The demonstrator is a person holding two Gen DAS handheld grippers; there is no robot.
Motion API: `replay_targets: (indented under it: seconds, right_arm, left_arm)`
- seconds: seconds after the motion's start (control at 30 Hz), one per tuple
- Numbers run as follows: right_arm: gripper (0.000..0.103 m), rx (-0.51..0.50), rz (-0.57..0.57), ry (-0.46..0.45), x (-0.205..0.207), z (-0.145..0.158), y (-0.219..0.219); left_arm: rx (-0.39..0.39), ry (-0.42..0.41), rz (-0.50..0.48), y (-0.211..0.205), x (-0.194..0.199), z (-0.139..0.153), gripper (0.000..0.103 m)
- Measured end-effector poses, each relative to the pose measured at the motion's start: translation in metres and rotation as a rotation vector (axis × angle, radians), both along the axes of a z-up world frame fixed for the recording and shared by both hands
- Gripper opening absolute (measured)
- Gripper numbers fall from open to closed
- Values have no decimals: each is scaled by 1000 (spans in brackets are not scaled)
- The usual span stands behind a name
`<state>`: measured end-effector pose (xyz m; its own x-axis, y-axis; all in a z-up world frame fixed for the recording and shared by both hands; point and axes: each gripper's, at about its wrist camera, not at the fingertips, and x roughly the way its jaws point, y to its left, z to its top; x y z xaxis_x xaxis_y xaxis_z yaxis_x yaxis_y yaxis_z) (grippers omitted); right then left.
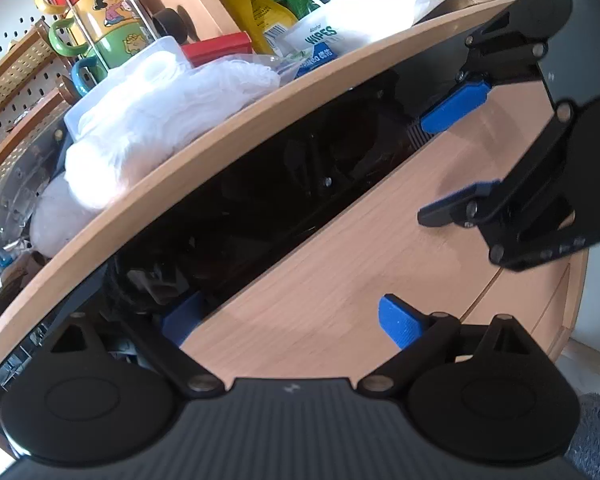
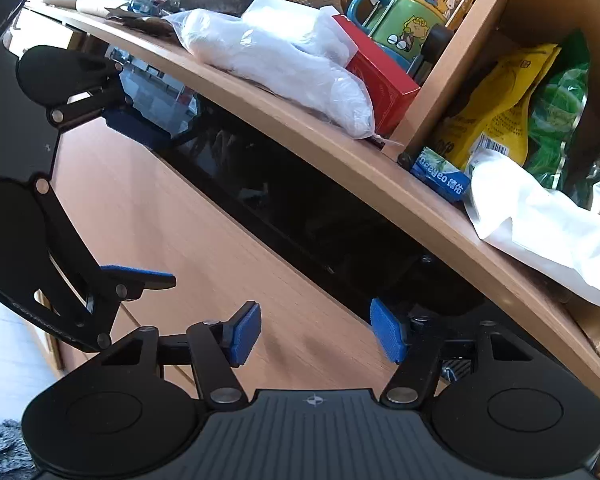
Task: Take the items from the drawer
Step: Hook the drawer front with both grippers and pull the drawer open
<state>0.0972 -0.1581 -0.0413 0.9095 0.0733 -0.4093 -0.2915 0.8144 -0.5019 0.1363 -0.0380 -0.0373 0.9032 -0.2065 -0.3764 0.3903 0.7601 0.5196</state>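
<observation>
A wooden drawer front [image 1: 340, 272] sits under the desk top, with a dark gap [image 1: 260, 200] above it; it also shows in the right wrist view [image 2: 204, 240], below its own dark gap [image 2: 320, 220]. What lies inside the drawer is too dark to tell. My left gripper [image 1: 288, 320] is open, its left finger at the gap's edge and its right finger over the drawer front. My right gripper [image 2: 316, 334] is open at the same drawer front, one finger at the gap. Each gripper appears in the other's view, open: the right one [image 1: 448, 160], the left one [image 2: 140, 200].
The desk top edge [image 1: 180, 168] overhangs the gap. On it lie a white plastic bag [image 1: 160, 120], a red box [image 1: 216, 48], a wipes pack [image 1: 320, 36], stacked cartoon mugs [image 1: 100, 12] and snack bags [image 2: 496, 112]. A grey rug [image 1: 596, 440] covers the floor.
</observation>
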Motion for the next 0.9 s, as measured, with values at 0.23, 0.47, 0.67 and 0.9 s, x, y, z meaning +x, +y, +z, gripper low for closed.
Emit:
replay_targets:
  seconds: [0.23,0.47,0.67,0.9]
  right_arm:
    - [61,-63,20,-15,-5,5,3]
    - [61,-56,20,-11,-17,6,1]
    - [58,-45,18,-8,-27,9,2]
    - [58,-33,12,-9,-15,16,7]
  left_arm:
    - [4,16,-12,0,-12,1,96]
    - [17,16,-22,-2,-15,4,96]
    - [27,0,-18,-2,-33,-2,96]
    - [12,15,-26,0,-41,3,96]
